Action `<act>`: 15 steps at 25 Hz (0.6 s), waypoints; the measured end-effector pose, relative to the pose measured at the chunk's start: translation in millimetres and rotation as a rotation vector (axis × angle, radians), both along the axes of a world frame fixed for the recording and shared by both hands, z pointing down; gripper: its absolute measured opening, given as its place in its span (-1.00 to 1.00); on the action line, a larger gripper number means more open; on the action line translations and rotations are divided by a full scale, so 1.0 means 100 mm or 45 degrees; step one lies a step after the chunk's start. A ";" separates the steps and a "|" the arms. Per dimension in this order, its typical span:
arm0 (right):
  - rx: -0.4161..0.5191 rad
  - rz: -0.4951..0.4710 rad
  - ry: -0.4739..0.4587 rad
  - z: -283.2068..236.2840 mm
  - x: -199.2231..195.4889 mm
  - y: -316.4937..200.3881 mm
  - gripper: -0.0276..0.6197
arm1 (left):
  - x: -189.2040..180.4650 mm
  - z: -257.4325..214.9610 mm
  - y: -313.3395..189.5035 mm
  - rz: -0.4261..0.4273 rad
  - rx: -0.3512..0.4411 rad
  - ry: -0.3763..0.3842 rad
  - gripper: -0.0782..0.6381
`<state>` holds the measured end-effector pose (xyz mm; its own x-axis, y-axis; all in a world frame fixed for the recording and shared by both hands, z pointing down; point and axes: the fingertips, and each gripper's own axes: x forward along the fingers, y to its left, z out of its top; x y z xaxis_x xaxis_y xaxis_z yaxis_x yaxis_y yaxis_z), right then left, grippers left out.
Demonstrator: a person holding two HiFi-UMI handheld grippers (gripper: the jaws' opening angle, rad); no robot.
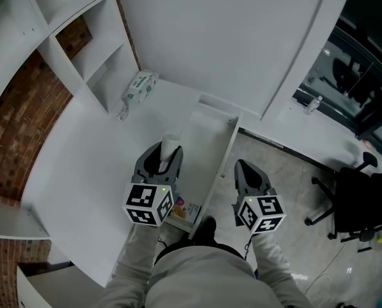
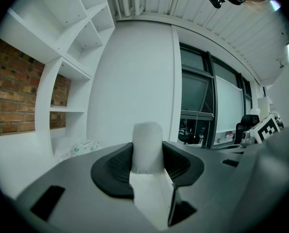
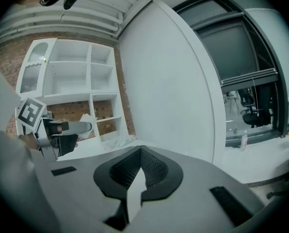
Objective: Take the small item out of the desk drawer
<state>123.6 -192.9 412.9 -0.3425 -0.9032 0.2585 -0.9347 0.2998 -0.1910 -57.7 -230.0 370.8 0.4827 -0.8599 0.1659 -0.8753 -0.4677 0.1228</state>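
A small white cylinder-shaped item (image 1: 170, 144) stands upright between the pads of my left gripper (image 1: 167, 149), which is shut on it above the white desk (image 1: 81, 172), beside the open drawer (image 1: 224, 147). In the left gripper view the white item (image 2: 148, 147) rises above the two dark pads (image 2: 116, 166) that clamp it. My right gripper (image 1: 242, 167) hangs to the right of the drawer, over the floor. Its jaws (image 3: 140, 153) are shut with nothing between them. The right gripper view also catches the left gripper (image 3: 61, 130) with the item (image 3: 87, 119).
Something colourful (image 1: 180, 208) lies in the drawer's near end. A pack of wipes (image 1: 140, 86) sits at the back of the desk, by the white shelf unit (image 1: 81, 43). A black office chair (image 1: 361, 197) stands on the floor at the right, and a small bottle (image 1: 314, 103) stands on the window ledge.
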 end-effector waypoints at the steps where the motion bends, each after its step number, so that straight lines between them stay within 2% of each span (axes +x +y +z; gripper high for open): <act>1: 0.003 0.000 0.001 -0.01 0.00 0.00 -0.83 | 0.00 -0.01 0.00 -0.001 0.005 -0.004 -0.26; 15: 0.001 -0.013 -0.015 -0.02 -0.01 -0.01 -0.83 | -0.03 0.02 0.02 -0.018 -0.006 0.002 -0.26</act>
<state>122.6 -194.4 410.9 -0.3545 -0.8999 0.2538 -0.9293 0.3092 -0.2018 -61.1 -227.7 373.2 0.4711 -0.8657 0.1692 -0.8815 -0.4549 0.1267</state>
